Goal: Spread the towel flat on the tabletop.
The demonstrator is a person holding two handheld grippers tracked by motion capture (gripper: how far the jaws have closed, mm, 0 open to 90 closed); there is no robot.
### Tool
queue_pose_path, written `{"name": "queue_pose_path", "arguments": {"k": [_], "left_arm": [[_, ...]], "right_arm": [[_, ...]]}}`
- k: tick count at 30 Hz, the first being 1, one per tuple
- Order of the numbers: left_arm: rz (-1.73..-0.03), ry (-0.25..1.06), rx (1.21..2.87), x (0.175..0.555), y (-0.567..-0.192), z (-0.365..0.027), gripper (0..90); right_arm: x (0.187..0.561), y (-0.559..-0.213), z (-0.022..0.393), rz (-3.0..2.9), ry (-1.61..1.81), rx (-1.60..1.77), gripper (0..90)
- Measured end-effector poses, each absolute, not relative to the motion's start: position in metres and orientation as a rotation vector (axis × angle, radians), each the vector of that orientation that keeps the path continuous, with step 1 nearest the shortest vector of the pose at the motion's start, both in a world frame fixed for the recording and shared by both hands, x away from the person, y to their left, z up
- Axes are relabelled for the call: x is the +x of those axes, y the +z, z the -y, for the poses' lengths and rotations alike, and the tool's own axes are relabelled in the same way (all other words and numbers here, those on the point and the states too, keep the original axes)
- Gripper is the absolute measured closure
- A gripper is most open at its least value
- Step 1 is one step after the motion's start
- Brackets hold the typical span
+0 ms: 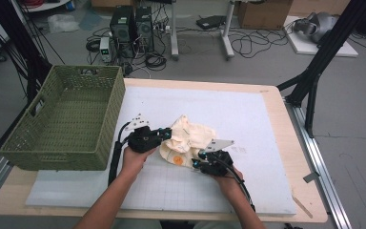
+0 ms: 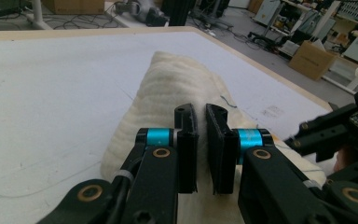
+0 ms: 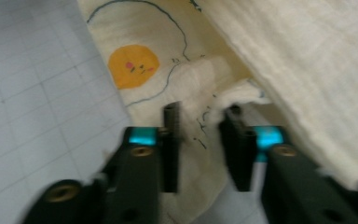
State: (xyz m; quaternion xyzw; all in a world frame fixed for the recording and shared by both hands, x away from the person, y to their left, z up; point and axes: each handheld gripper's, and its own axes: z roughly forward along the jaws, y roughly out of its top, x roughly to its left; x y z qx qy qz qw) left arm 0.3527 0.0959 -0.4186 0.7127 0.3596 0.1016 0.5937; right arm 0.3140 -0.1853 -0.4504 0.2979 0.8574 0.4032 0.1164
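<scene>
Basket: green, woven, nothing inside, left of both grippers.
Cloth: cream, bunched on the table between the grippers.
Left gripper: jaws nearly together, pinching cloth.
Right gripper: jaws apart, cloth edge between them.

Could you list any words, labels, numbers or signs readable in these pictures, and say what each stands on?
None can be read.
Cloth: an orange round face and blue drawn lines, no letters.
White mat: a small faint mark, too small to read.
Cardboard box: no legible print.
</scene>
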Motion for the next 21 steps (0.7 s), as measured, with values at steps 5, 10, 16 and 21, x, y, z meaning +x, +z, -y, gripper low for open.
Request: {"name": "queue_pose_path", "arguments": {"k": [5,10,16,21], "left_arm": [[-0.865,0.232,1.645,0.351,-0.422,-0.105,82.3],[-0.867,0.228,1.665,0.348,-0.424,-0.109,81.8],[-0.881,0.237,1.688,0.344,-0.428,-0.112,81.3],[-0.891,0.219,1.736,0.341,-0.434,-0.112,79.9]], "right_arm": [[0.308,-0.448,0.187,-2.523,1.159,0.864,86.6],[0.298,-0.447,0.206,-2.512,1.132,0.885,86.6],[0.29,-0.443,0.227,-2.519,1.091,0.919,86.6],[0.277,-0.441,0.235,-2.539,1.058,0.892,86.5]]}}
